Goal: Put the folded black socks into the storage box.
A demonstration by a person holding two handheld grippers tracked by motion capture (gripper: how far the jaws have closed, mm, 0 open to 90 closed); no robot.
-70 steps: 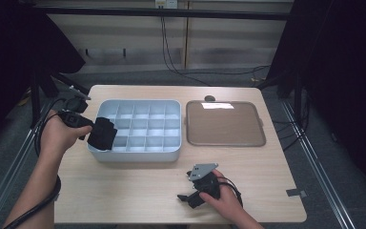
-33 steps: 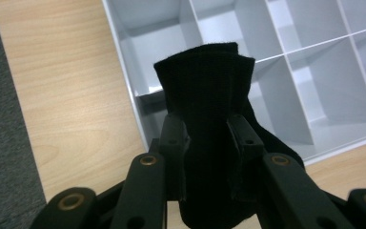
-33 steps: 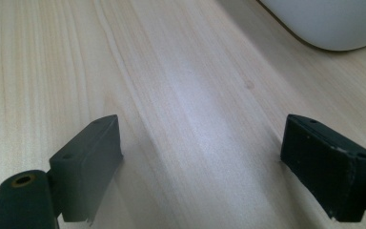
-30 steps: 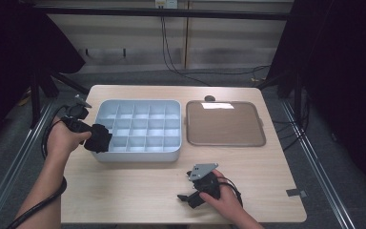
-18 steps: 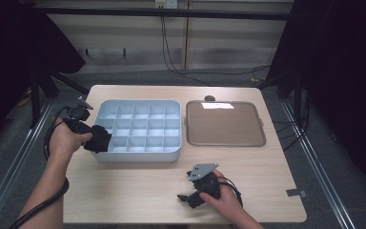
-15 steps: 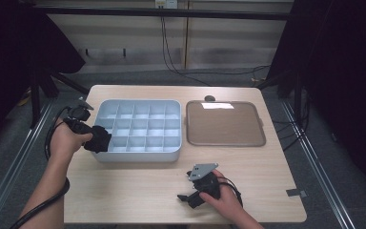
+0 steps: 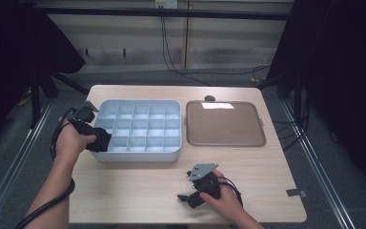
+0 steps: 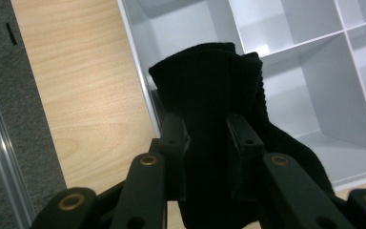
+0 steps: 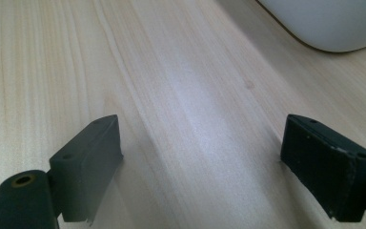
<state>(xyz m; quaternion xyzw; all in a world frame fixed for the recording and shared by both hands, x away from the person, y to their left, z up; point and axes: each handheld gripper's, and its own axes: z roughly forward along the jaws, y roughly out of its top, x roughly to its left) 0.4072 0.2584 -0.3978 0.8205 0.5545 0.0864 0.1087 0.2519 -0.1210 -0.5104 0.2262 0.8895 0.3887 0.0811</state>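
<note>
The left claw [image 8: 205,143] pinches a folded black cloth [image 8: 214,95] over the near-left corner compartment of the grey divided tray [image 7: 171,155], on the wooden surface [image 7: 133,191]. Placing it well likely means lowering squarely inside the dividers before letting go; the right claw [image 9: 209,162] rests wide open, holding nothing.

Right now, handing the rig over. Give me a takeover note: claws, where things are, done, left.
Left claw: shut on a black cloth, held over the left edge of the grey divided tray, near its front-left compartments.
Right claw: open, holding nothing, low over the bare wooden table in front of the tray.
Brown flat tray: to the right of the divided tray, nothing on it.
Done: cloth picked up and brought to the divided tray.
Left: probably lower the cloth into a compartment and release; it is not yet let go.
</note>
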